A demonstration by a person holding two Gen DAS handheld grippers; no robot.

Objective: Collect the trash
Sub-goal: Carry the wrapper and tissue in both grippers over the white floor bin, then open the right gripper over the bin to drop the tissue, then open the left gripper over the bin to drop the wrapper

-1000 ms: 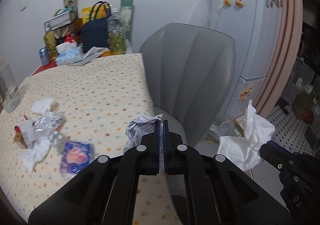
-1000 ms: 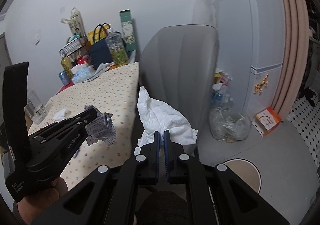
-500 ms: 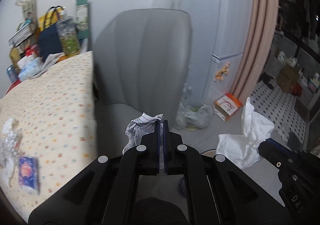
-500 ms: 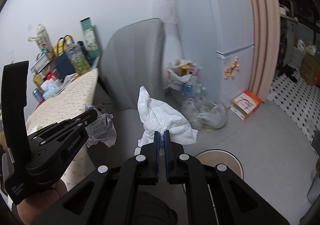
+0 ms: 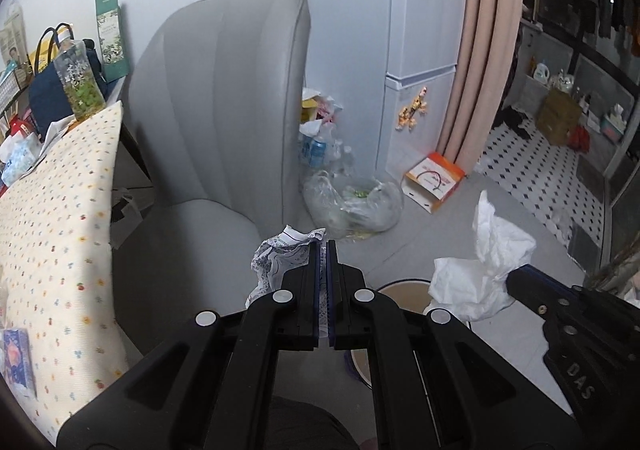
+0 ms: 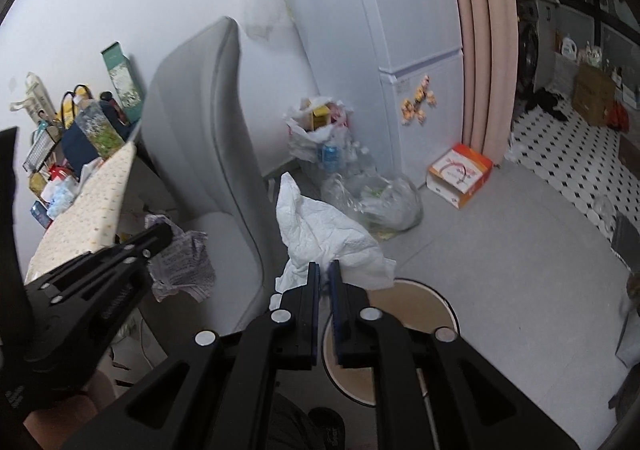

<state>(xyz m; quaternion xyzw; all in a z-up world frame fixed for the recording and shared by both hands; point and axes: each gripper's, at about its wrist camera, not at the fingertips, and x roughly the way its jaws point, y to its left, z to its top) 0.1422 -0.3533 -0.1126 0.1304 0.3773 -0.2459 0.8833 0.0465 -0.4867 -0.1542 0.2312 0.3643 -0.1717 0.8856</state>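
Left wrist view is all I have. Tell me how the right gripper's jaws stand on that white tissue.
Observer: In the right wrist view the right gripper has its jaws a little apart, with the white tissue bunched at the tips.
Operator: Give me the bin's place under it.
Observer: The round bin lies directly below those fingers; its brown inside shows through the gap.
Operator: Now check my left gripper's load.
Observer: The crumpled printed paper hangs from the left gripper in front of the grey chair, left of the bin, not over it.
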